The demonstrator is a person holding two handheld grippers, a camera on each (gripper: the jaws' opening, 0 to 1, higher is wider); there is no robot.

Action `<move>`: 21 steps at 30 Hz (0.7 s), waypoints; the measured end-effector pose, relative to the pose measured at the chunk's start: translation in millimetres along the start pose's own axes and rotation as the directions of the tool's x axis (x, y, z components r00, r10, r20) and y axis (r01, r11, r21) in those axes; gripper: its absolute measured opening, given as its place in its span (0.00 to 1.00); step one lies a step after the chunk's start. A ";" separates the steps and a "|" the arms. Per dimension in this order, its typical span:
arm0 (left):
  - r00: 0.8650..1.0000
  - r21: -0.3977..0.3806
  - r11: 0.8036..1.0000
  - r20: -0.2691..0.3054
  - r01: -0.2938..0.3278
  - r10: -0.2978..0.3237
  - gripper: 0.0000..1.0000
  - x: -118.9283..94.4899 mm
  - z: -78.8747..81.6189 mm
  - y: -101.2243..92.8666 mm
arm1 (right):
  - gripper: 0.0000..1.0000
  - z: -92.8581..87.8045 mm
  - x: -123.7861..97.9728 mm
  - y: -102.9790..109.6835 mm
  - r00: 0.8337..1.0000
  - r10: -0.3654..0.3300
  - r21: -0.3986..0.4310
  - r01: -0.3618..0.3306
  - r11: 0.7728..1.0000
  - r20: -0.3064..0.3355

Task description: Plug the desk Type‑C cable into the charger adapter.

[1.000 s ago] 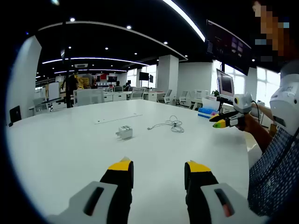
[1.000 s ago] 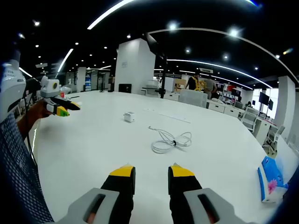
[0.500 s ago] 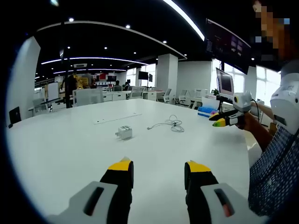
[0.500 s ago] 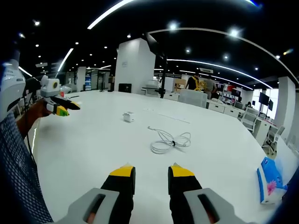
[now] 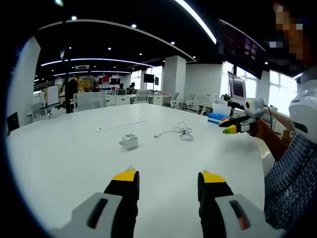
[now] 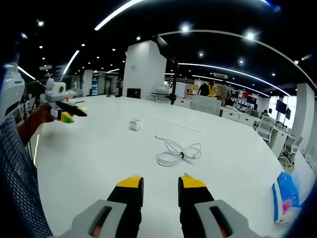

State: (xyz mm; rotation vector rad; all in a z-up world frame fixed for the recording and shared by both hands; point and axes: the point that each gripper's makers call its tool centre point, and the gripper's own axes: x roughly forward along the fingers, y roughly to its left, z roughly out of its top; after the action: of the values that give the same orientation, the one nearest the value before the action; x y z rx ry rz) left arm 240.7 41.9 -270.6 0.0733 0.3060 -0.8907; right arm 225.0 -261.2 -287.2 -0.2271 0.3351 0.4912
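Since a second ago little has changed: both views have drifted slightly, so the charger adapter (image 5: 129,142) and the cable (image 5: 177,132) sit a touch lower and leftward in the left gripper view, while neither item has moved on the table (image 5: 59,158).

The left gripper (image 5: 169,179) hovers above the table with its yellow-tipped jaws spread wide, holding and touching nothing. The right gripper (image 6: 159,183) also hangs over the table, jaws parted by a narrower gap, empty.

From the left gripper, the small white adapter lies at about 11 o'clock, the loosely coiled white cable at about 12 to 1 o'clock, the two clearly apart. In the right gripper view the adapter (image 6: 134,124) is at 11 o'clock and the cable (image 6: 177,152) at 12 o'clock, nearer. A blue tissue pack (image 6: 283,194) lies at 3 o'clock by the table edge.
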 end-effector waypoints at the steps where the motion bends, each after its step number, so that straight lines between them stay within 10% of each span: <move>1: 1.000 0.002 1.000 0.000 0.000 0.000 0.48 0.3 0.4 -0.2 | 0.30 0.1 0.5 -0.7 1.000 0.002 -0.001 -0.002 1.000 -0.001; 21: 1.000 0.081 0.997 -0.005 -0.004 0.004 0.49 8.0 19.6 28.7 | 0.30 16.1 21.8 -16.5 0.999 0.035 -0.066 -0.037 0.997 -0.026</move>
State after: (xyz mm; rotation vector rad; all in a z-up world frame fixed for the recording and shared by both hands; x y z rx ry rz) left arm 272.1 50.3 -256.0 0.1515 0.2746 -0.8987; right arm 255.4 -261.5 -278.2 -0.2929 0.3481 0.5359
